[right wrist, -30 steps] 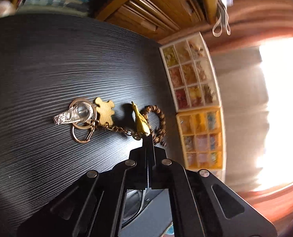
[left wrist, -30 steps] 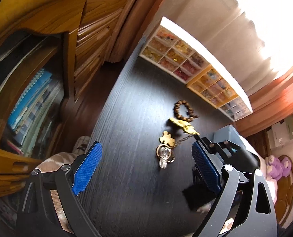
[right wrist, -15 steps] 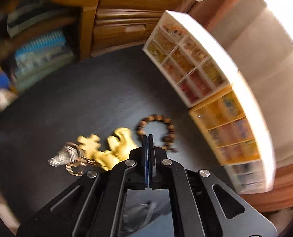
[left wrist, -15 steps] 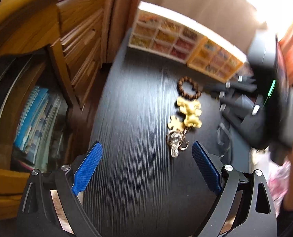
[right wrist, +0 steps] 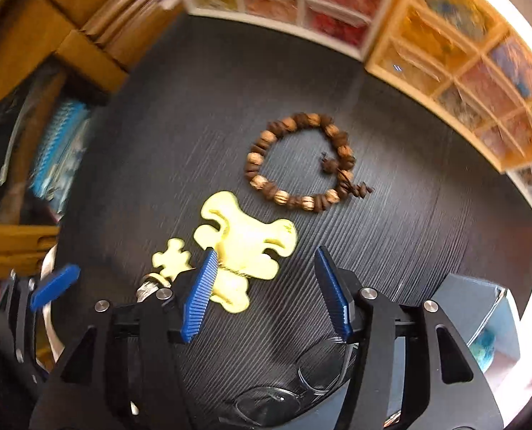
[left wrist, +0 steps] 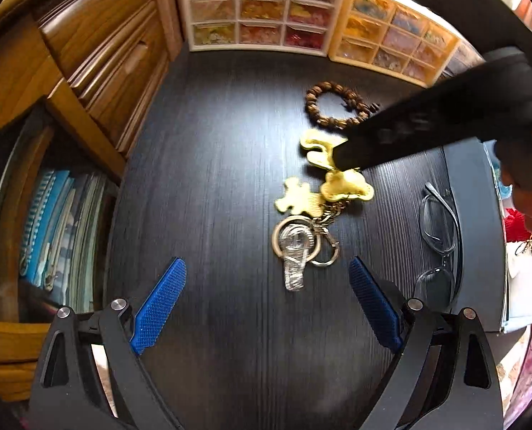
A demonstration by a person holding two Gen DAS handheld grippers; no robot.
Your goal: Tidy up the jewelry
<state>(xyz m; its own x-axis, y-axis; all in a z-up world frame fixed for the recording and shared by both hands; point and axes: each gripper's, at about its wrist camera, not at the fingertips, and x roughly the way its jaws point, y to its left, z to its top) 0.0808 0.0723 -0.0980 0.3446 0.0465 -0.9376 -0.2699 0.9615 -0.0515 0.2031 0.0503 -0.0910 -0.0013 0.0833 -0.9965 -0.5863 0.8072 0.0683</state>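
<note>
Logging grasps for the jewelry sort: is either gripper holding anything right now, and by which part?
Nothing is held. The left gripper is open above the keychain; the right gripper is opening over the yellow charm, pads not pressing it.

No text, label, brand, number or sign can be read in either view. The fronts of the white drawer organizer and the orange drawer organizer show only their coloured contents, with no lettering that can be made out. The spines of the books on the shelf at the left are too blurred and small to read. The yellow charms of the keychain carry raised outlines but no legible characters.
</note>
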